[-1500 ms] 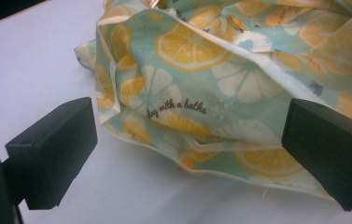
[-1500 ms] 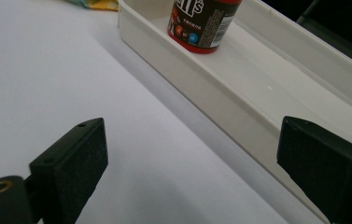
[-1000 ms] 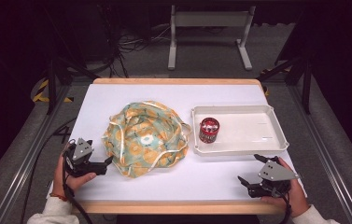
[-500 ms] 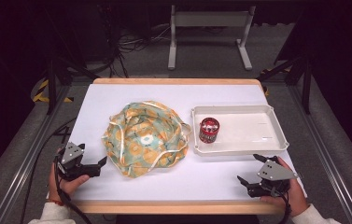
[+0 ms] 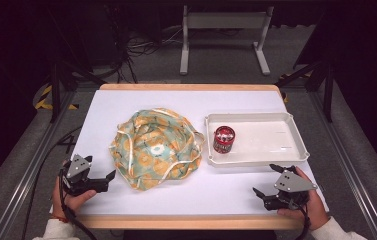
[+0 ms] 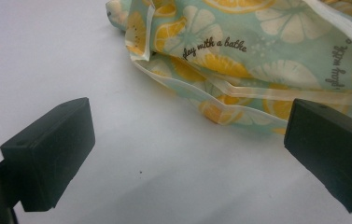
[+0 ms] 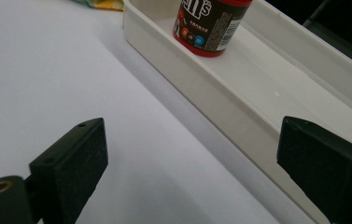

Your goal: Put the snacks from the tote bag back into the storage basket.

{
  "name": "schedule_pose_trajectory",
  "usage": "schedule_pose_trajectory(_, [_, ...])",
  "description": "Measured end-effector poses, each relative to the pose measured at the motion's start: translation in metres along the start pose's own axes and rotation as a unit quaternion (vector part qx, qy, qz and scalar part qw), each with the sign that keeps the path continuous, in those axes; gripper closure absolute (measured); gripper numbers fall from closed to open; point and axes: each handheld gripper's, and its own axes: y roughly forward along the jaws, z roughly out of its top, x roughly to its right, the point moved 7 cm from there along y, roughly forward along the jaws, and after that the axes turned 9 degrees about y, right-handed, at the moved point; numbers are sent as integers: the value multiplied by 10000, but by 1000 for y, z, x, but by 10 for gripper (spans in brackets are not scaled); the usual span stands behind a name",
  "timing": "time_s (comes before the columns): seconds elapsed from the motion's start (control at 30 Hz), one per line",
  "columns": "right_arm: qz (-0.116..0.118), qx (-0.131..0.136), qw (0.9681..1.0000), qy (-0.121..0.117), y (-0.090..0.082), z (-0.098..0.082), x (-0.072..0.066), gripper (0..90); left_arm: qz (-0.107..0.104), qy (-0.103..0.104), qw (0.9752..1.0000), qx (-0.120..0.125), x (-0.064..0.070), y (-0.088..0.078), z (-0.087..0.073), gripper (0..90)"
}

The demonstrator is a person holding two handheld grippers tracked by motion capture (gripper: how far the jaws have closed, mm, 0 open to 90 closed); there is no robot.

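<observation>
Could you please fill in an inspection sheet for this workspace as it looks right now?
Surface: white table top with a wooden edge, nothing spilled.
Job's things: crumpled citrus-print bag lies left of centre; white tray sits to its right, with a red candy jar upright in its left end.
Clutter: nothing seen.
Grippers: left claw open, near the bag's near-left edge, holding nothing; right claw open, in front of the tray, holding nothing.
Cables: a black cable trails from the left claw off the near edge; more cables lie on the floor beyond the table.
Surroundings: dark room, grey floor, metal stand behind the table.
</observation>
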Motion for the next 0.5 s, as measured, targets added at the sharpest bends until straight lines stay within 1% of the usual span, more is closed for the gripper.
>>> schedule_pose_trajectory(0.1, [-2, 3, 10000, 2, 0, 0, 0, 94, 10, -21, 10000, 18, 0, 0, 1, 27])
schedule_pose_trajectory(0.2, [-4, 0, 10000, 9, -1, -1, 0, 94, -2, 29, 10000, -14, 1, 1, 1, 27])
schedule_pose_trajectory(0.27, [-17, 4, 10000, 11, -1, -1, 1, 94, -12, 3, 10000, -11, 1, 2, 1, 27])
schedule_pose_trajectory(0.5, [-6, 7, 10000, 25, -1, -1, 1, 94, -25, 5, 10000, -64, 2, 3, 1, 37])
